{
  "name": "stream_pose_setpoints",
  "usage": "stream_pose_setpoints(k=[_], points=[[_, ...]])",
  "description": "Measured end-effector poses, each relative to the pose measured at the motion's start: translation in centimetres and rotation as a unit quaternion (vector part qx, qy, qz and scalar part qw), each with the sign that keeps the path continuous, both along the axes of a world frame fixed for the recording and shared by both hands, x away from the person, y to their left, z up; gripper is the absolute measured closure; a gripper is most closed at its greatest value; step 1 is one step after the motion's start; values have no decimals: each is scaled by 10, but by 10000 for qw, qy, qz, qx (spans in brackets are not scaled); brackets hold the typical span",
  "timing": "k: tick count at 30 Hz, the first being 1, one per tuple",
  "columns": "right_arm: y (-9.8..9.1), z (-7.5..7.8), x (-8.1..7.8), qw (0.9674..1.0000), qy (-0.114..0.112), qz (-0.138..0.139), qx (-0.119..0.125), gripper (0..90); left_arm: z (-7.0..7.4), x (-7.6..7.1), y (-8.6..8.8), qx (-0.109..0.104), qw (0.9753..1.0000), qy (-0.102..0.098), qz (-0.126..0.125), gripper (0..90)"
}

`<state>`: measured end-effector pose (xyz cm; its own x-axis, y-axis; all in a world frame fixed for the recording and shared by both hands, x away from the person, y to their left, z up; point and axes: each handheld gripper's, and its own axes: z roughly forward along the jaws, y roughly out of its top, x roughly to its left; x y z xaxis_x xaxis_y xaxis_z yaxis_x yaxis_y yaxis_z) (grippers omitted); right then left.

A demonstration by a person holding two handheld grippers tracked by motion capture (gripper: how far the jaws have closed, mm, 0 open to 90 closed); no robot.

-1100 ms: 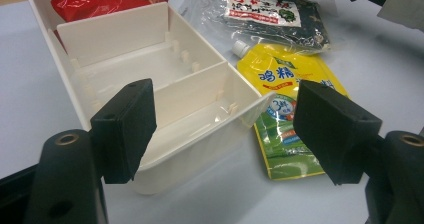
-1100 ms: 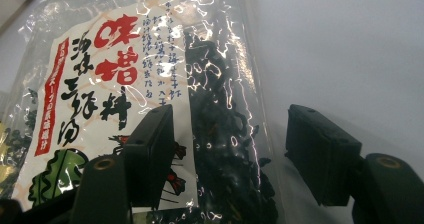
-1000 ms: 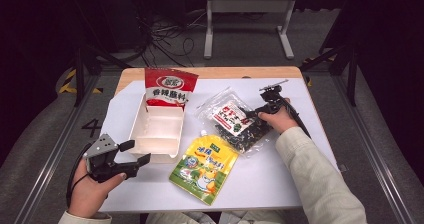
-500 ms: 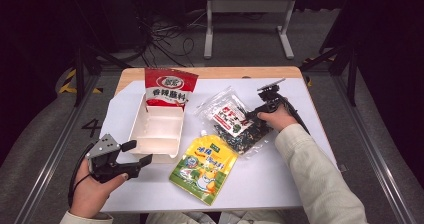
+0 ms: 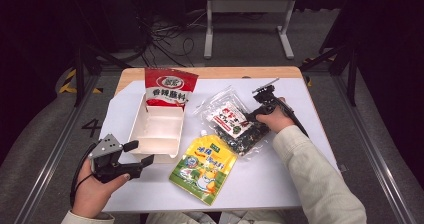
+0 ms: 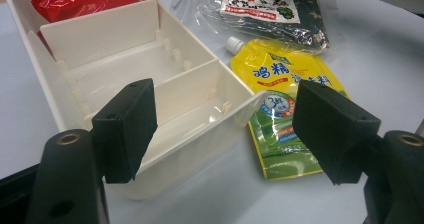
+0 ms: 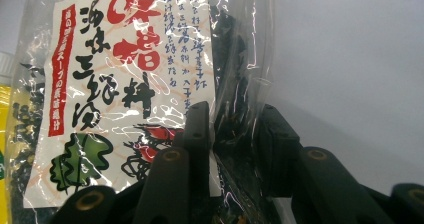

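White tabletop (image 5: 300,184): right gripper (image 7: 232,134) fingers just closing, clear seaweed bag (image 7: 130,84) edge pinched between; left gripper (image 6: 225,129) released.

Lab / data-recording station, not a home or kitchen.
A small wooden table (image 5: 210,73) covered with white sheet (image 5: 280,179) is set on grey carpet, framed by metal floor rails (image 5: 45,169). Loose black cables (image 5: 165,34) are piled behind it beside a white metal stand (image 5: 247,14), with yellow-black hazard tape (image 5: 67,81) and a floor-marked "4" (image 5: 92,127). Surroundings are kept dark; only the table is lit.
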<state>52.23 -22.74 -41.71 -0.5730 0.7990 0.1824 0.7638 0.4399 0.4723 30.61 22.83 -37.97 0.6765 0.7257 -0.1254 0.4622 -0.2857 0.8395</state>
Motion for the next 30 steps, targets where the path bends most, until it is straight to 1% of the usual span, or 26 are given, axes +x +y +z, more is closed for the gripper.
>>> stream_pose_setpoints(k=[2, 7, 9, 10, 12, 13, 17, 20, 22, 23, 30], points=[[1, 3, -3, 9998, -171, -15, -130, 805, 0, 0, 0, 16, 10000, 7, -10, 267], [6, 7, -9, 9990, -226, -105, -364, 840, -1, 2, -4, 6, 10000, 2, -56, 267], [4, 9, -11, 9989, -268, -115, -369, 852, 0, 3, -5, 21, 10000, -20, -72, 267], [3, 9, -13, 9988, -291, -133, -357, 854, -1, 4, -6, -7, 10000, -24, -65, 266], [-1, 13, -18, 9987, -406, -188, -223, 857, 0, 5, -6, -15, 10000, -2, -80, 266], [-4, 16, -20, 9987, -447, -204, -136, 858, 0, 5, -7, -6, 10000, -25, -94, 266], [-11, 32, -32, 9970, -741, -196, 86, 859, 2, 8, -11, 3, 9999, -39, -145, 268], [-16, 45, -43, 9947, -984, -153, 243, 859, 3, 10, -15, 38, 9998, -55, -211, 269], [-18, 53, -50, 9934, -1091, -126, 344, 861, 3, 11, -19, 37, 9997, -76, -248, 268], [-20, 57, -55, 9920, -1201, -102, 364, 862, 2, 12, -20, 30, 9996, -77, -258, 268], [-25, 77, -80, 9860, -1598, 28, 483, 864, 2, 17, -30, 39, 9992, -28, -398, 268]])
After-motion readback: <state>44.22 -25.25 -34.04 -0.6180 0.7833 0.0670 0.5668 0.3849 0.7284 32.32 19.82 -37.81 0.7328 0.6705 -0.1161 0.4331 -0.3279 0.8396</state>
